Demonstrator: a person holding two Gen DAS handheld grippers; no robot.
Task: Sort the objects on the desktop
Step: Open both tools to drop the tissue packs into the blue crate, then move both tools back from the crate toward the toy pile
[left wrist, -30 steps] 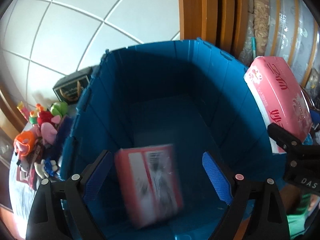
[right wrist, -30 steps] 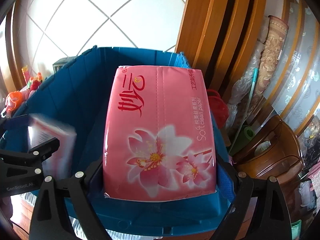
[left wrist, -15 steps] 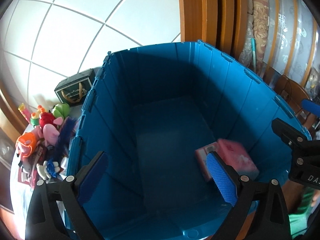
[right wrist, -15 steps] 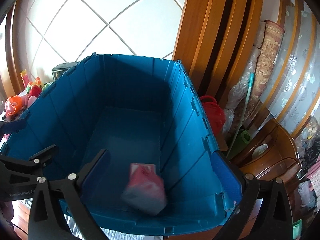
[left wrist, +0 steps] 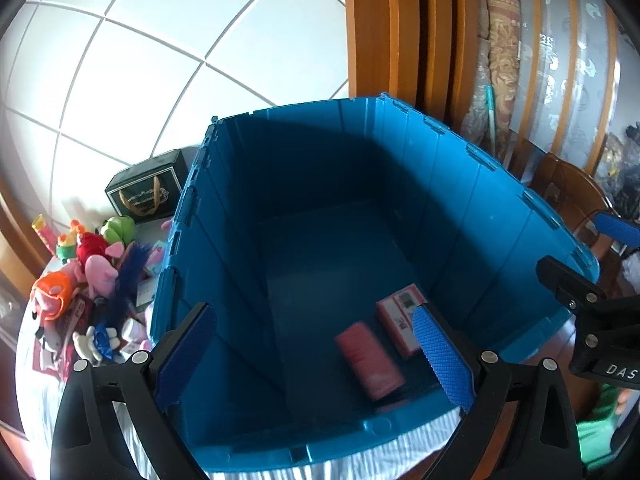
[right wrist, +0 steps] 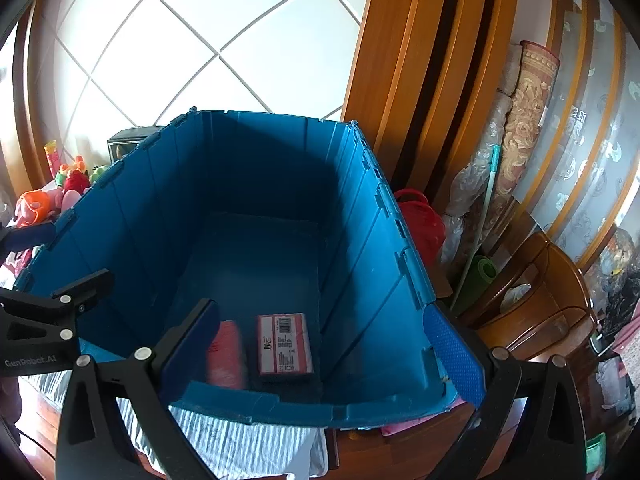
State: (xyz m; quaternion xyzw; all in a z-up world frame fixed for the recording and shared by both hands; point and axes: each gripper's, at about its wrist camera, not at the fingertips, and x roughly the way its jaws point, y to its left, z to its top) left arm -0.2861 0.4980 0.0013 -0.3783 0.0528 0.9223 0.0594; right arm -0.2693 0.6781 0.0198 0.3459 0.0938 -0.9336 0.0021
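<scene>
the big blue bin (left wrist: 480, 216) sat on a striped cloth (right wrist: 248, 444) at the edge of the table, its inside deep and mostly bare. two pink tissue packs lay side by side on the floor of the bin, near its front wall. the first tissue pack (right wrist: 285, 344) lay flat with its white label and barcode facing up. the second tissue pack (right wrist: 226, 354) rested just beside it, on its left in the right wrist view, blurred and partly hidden behind a blue pad.

the left gripper (left wrist: 316, 354) hung over the front rim of the bin with its jaws spread wide and nothing between them; one pad (left wrist: 442, 356) overlapped the labelled pack in its own view without touching it. the right gripper (right wrist: 320, 352) was likewise spread wide above the front rim, its jaws clear of both packs, which lay far below in the bin. each gripper showed at the edge of the other's view.

to the left of the bin, a heap of plush toys (left wrist: 86, 276) crowded the table, with a dark gift bag (left wrist: 146, 192) standing behind them against the white tiled wall (left wrist: 160, 60). to the right of the bin stood a red bag (right wrist: 420, 220) and a wooden chair (right wrist: 548, 292).
</scene>
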